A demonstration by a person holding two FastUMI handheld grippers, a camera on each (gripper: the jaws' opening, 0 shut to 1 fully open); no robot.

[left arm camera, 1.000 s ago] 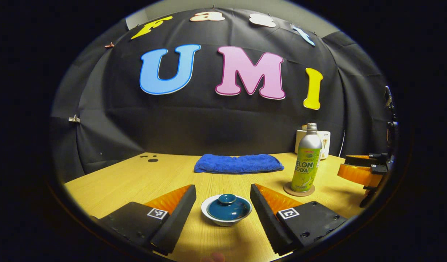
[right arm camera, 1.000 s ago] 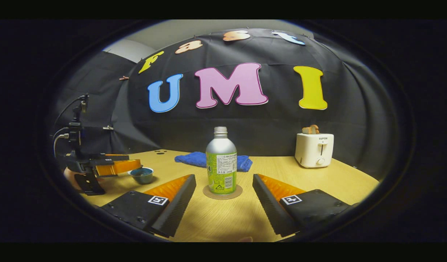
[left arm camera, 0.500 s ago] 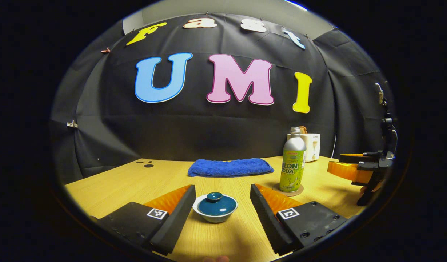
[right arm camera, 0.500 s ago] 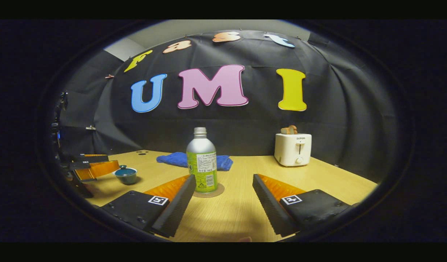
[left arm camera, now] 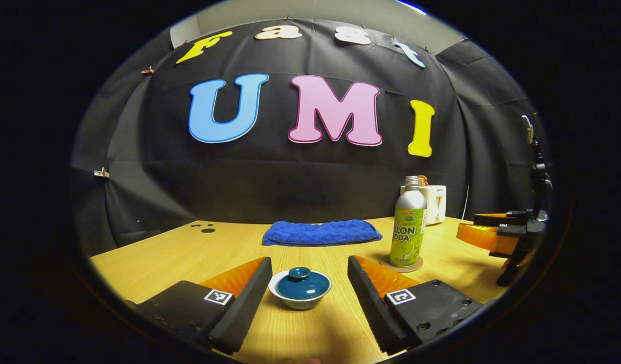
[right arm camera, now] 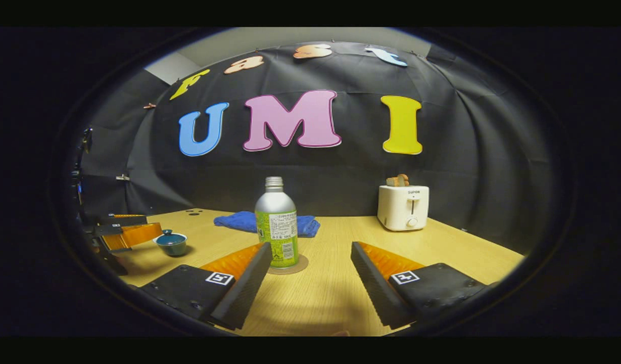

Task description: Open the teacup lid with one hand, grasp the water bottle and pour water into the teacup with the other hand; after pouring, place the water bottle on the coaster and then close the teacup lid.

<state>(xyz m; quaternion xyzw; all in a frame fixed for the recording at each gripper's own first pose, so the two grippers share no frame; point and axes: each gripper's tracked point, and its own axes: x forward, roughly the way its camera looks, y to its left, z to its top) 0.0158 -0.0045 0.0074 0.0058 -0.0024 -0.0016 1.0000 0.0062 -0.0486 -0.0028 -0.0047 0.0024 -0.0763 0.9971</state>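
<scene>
The small white-rimmed teacup point(left arm camera: 300, 292) is sitting on the light wooden table point(left arm camera: 153, 258) with its dark teal knobbed lid point(left arm camera: 300, 283) on, right in front of your left gripper point(left arm camera: 309, 283), lying between the two fingers point(left arm camera: 247, 293) but touching neither. You are holding that left gripper with its fingers spread wide, nothing gripped. In the right gripper view the same teacup point(right arm camera: 171, 243) is showing far off to the left, just beside the left gripper point(right arm camera: 123, 233). The silver-shouldered metal bottle with the green label point(left arm camera: 408, 227) is standing upright on the round brown cork coaster point(left arm camera: 402, 264), well apart from the cup. In the right gripper view that bottle point(right arm camera: 276, 228) is standing on the coaster point(right arm camera: 290, 267) just ahead of your right gripper point(right arm camera: 310, 275), sitting left of centre and near its left-hand finger point(right arm camera: 242, 283); I cannot tell if it is touching it. You are holding the right gripper wide too, with bare table showing between the fingers and nothing held. In the left gripper view the right gripper point(left arm camera: 492, 235) is hanging at the right edge, beyond the bottle. Behind, a folded blue terry towel point(left arm camera: 321, 232) is lying flat near the black cloth wall point(left arm camera: 270, 172), and a white toaster point(right arm camera: 403, 207) with something brown in its slots is standing at the back right.
</scene>
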